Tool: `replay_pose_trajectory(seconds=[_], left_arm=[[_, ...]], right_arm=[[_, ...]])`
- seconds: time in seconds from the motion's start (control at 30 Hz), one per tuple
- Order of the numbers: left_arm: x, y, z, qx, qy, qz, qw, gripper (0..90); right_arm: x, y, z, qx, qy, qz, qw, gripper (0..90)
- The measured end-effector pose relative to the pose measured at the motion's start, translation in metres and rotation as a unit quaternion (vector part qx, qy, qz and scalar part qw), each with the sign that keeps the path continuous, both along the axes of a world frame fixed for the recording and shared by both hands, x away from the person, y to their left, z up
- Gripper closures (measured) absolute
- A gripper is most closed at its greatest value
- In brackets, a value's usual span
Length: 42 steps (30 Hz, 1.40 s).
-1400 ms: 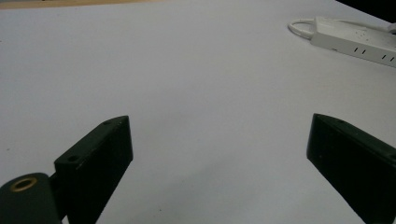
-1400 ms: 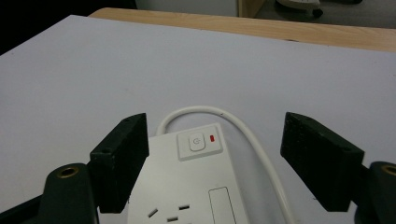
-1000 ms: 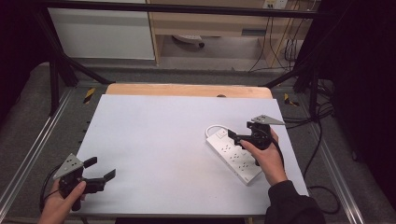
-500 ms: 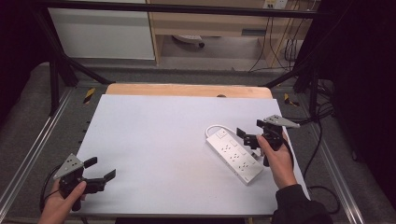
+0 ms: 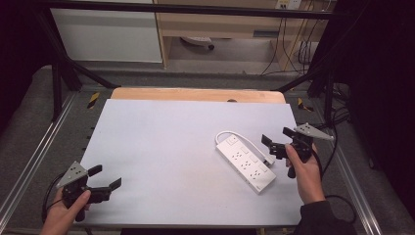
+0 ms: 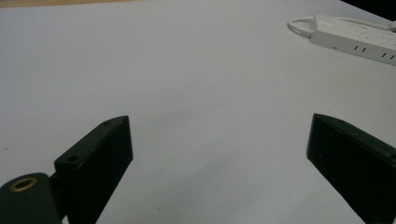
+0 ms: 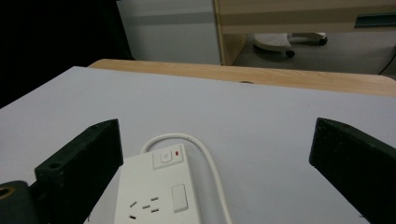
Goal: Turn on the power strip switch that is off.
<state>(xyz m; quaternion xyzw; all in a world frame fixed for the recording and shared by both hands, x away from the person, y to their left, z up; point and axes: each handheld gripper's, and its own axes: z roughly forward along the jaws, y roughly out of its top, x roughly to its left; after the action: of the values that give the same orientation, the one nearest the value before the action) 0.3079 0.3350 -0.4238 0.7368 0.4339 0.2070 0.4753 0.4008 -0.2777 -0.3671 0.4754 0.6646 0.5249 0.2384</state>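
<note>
Right gripper was held just off the right edge of the power strip, its jaws spread wide and closed on nothing; in the right gripper view the two black jaws stood far apart with the strip's switch end low between them. No contact between gripper and strip could be made out, so the strip was judged not yet grasped.

The power strip was seen lying flat on the right half of the table, set at a slant, with its switch end toward the far edge and its other end pointing at the near right corner. Its white cord was looped out from the switch end and run back along the strip's right side, where a small plug end appeared to rest beside the body. All sockets that could be seen were empty.

Left gripper was held at the near left corner of the table, well apart from the strip, its jaws likewise spread and empty; in the left gripper view only bare table surface lay between them, with the strip far off at the upper right.

Whatever handling of the strip was intended, it was judged to be at its beginning: approach made on the right, grasp and everything after it left to do.
</note>
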Motion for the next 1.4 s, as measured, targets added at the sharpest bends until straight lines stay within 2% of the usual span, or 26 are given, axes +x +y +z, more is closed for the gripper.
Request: replay_pose_trajectory(seconds=[0.33,0.43,0.67,1.07,1.4], left_arm=[[0.0,0.0,0.0,-0.001,0.001,0.0,1.0,7.2],[0.0,0.0,0.0,-0.001,0.001,0.0,1.0,7.2],[0.0,-0.001,0.0,0.0,0.001,0.0,1.0,7.2],[0.0,-0.001,-0.001,0.001,0.002,0.0,1.0,7.2],[0.0,-0.001,0.0,0.002,0.001,-0.001,1.0,7.2]], right_arm=[[-0.015,-0.018,-0.001,-0.007,-0.009,-0.013,0.9998,3.6],[-0.019,-0.021,-0.004,-0.027,-0.022,-0.029,0.999,3.9],[-0.031,-0.029,-0.014,-0.035,-0.029,-0.028,0.9986,4.9],[-0.046,-0.052,-0.043,-0.036,-0.027,-0.042,0.9981,6.9],[-0.053,-0.055,-0.072,-0.055,-0.009,-0.033,0.9979,5.9]])
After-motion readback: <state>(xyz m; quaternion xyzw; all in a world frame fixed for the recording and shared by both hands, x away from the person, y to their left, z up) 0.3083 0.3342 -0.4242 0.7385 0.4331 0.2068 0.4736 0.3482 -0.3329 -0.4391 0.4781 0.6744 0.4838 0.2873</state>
